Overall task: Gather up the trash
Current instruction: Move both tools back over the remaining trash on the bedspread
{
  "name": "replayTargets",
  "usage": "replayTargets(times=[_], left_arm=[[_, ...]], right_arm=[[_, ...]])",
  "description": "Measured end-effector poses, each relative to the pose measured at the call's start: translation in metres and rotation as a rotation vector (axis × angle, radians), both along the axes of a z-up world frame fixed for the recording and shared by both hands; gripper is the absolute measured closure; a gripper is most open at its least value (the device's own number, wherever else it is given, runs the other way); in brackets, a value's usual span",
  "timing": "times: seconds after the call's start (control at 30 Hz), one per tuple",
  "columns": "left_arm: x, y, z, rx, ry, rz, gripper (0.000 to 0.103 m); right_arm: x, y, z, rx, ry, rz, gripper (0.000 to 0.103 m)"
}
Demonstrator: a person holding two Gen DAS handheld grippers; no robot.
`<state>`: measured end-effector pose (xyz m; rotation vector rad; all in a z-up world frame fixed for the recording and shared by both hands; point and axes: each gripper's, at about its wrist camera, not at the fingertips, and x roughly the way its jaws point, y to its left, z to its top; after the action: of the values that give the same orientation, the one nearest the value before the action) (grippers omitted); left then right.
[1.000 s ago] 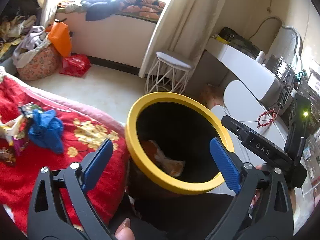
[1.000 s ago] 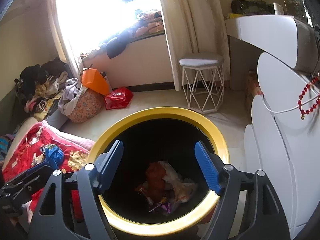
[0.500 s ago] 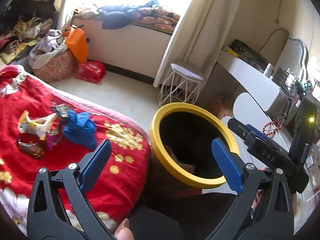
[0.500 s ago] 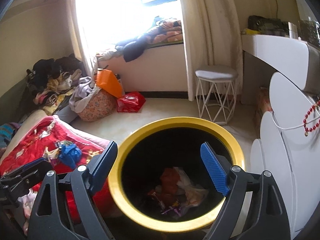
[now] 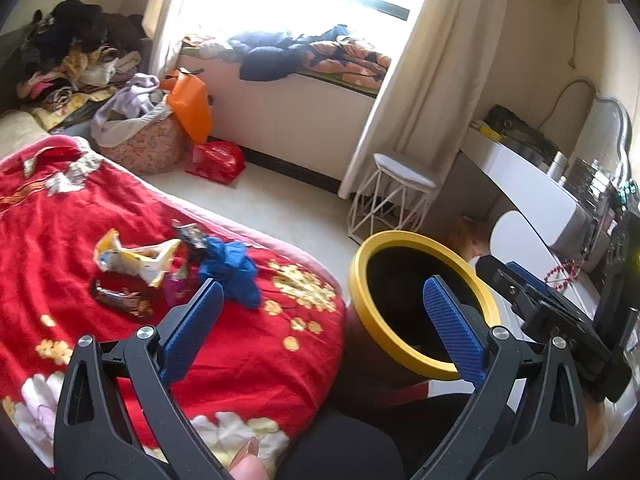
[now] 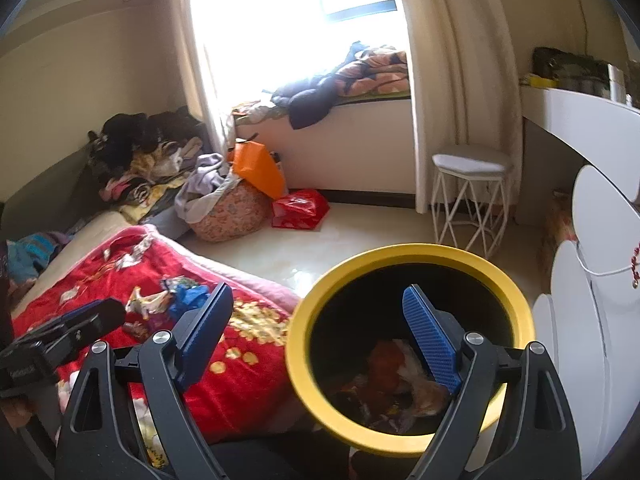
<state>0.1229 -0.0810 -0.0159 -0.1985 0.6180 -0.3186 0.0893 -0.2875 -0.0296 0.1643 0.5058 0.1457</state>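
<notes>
A black bin with a yellow rim (image 5: 360, 300) (image 6: 298, 368) stands beside the bed; wrappers (image 6: 396, 376) lie at its bottom. On the red blanket (image 5: 248, 360) (image 6: 240, 380) lies a trash pile: a crumpled blue bag (image 5: 234, 266) (image 6: 188, 296), a white and yellow wrapper (image 5: 136, 258) (image 6: 146, 302), a dark wrapper (image 5: 120, 298) and a purple scrap (image 5: 176, 286). My left gripper (image 5: 320, 312) is open and empty, above the bed edge and bin. My right gripper (image 6: 318, 328) is open and empty over the bin's left rim.
A white wire stool (image 5: 394, 196) (image 6: 470, 196) stands by the curtain. A white desk (image 5: 532, 188) is at the right. A laundry basket (image 6: 228, 208), orange bag (image 5: 192, 106) and red bag (image 5: 216, 160) sit on the floor by the window.
Both grippers have swung left, from over the bin toward the bed. The trash pile on the blanket has come into fuller view. Both stay open and empty.
</notes>
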Motion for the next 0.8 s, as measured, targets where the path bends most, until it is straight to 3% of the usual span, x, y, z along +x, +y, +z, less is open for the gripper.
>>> replayTargets(times=[0.8], left_arm=[[-0.002, 0.094, -0.004, -0.064, -0.001, 0.223, 0.011]], right_arm=[[0.006, 0.074, 0.002, -0.013, 0.005, 0.193, 0.018]])
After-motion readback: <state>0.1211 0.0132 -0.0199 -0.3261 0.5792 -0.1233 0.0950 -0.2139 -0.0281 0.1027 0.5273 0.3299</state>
